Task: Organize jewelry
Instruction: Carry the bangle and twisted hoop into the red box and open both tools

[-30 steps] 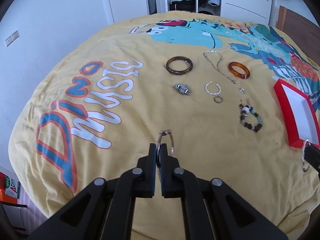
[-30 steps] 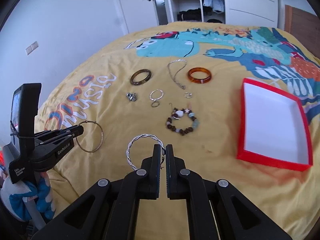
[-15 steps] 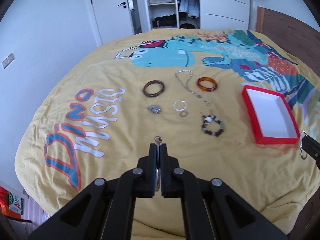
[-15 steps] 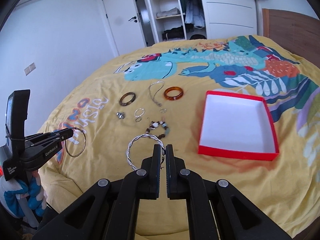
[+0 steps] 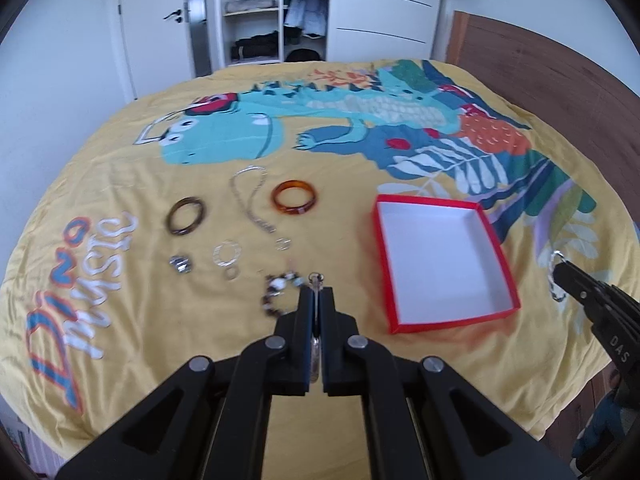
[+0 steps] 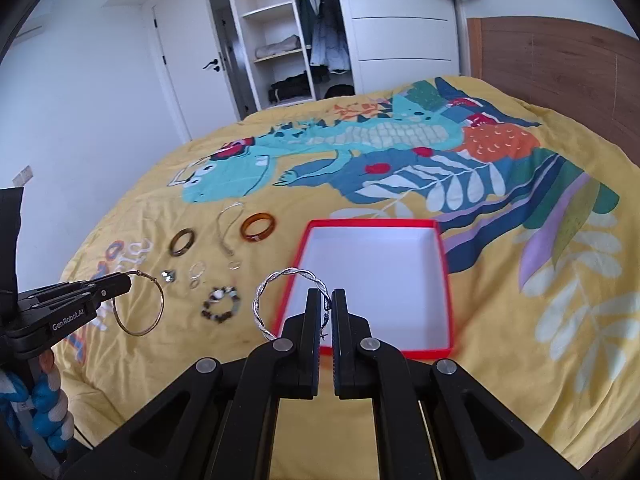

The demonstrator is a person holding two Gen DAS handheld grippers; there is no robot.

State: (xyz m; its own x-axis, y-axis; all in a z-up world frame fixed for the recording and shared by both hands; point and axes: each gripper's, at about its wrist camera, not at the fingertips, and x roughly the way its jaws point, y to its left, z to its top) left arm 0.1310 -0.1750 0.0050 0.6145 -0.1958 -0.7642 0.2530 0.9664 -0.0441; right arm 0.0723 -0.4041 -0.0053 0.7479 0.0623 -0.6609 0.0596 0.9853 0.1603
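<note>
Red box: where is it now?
Right wrist view: the red box lies open on the yellow bedspread, right of the loose jewelry, just beyond the right gripper.

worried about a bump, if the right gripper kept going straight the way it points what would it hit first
Likely the near wall of the red box, then its white floor. The right gripper, shut on the twisted silver bangle, aims straight over that edge, though depth is hard to judge.

Empty red box beside scattered bangles.
</note>
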